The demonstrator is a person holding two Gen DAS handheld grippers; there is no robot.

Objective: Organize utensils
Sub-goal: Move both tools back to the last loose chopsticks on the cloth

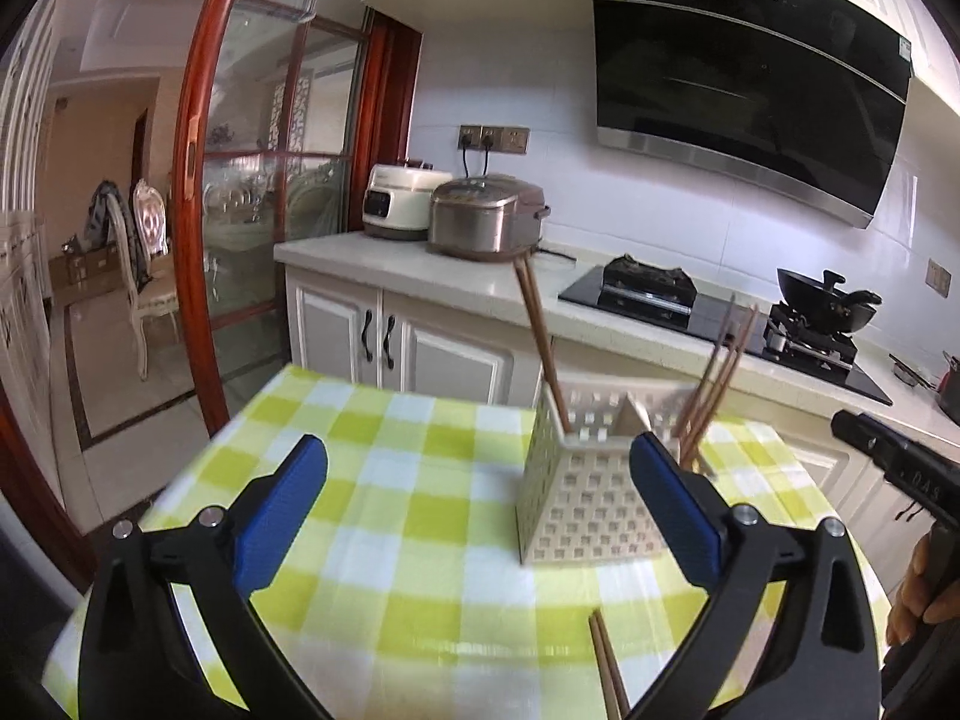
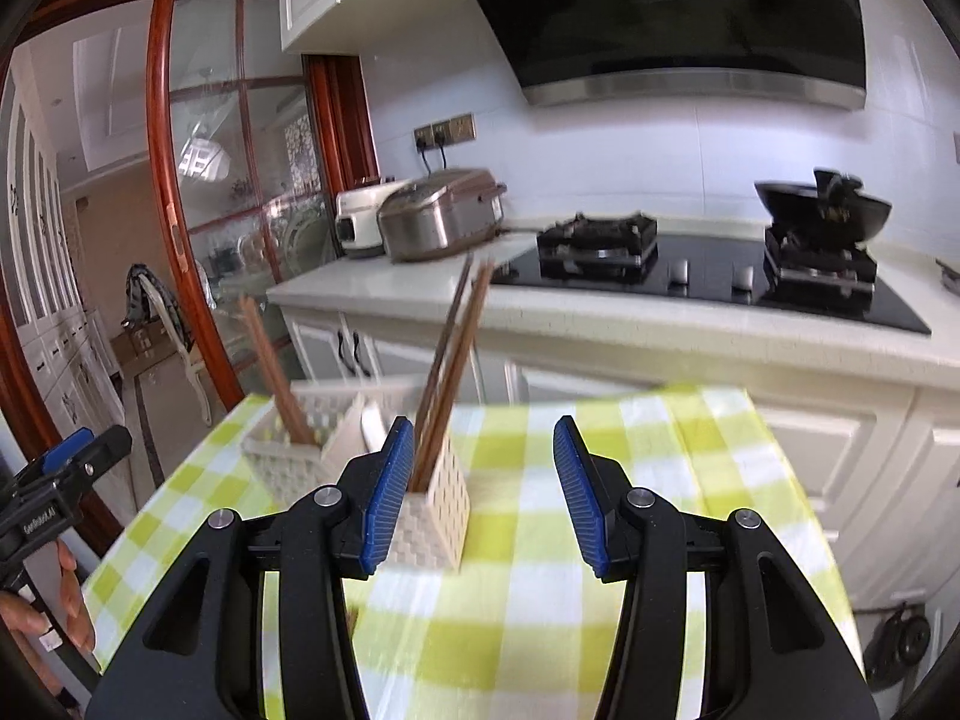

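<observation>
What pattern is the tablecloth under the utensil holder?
Green, white and pale-blue checks on the tablecloth; clearest in the left wrist view.

the right gripper (image 2: 483,492) hangs wide apart and empty over the green checked tablecloth (image 2: 600,630). just left, a white slotted holder (image 2: 432,510) stands with brown chopsticks (image 2: 447,372) leaning in two compartments; the left gripper (image 2: 66,462) shows at far left.

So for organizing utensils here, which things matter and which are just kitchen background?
Part of the job:
- holder
- chopsticks in the holder
- chopsticks on the table
- left gripper, open
- right gripper, open

Just background:
- checked tablecloth
- rice cooker
- white cooker
- wok
- stove
</observation>
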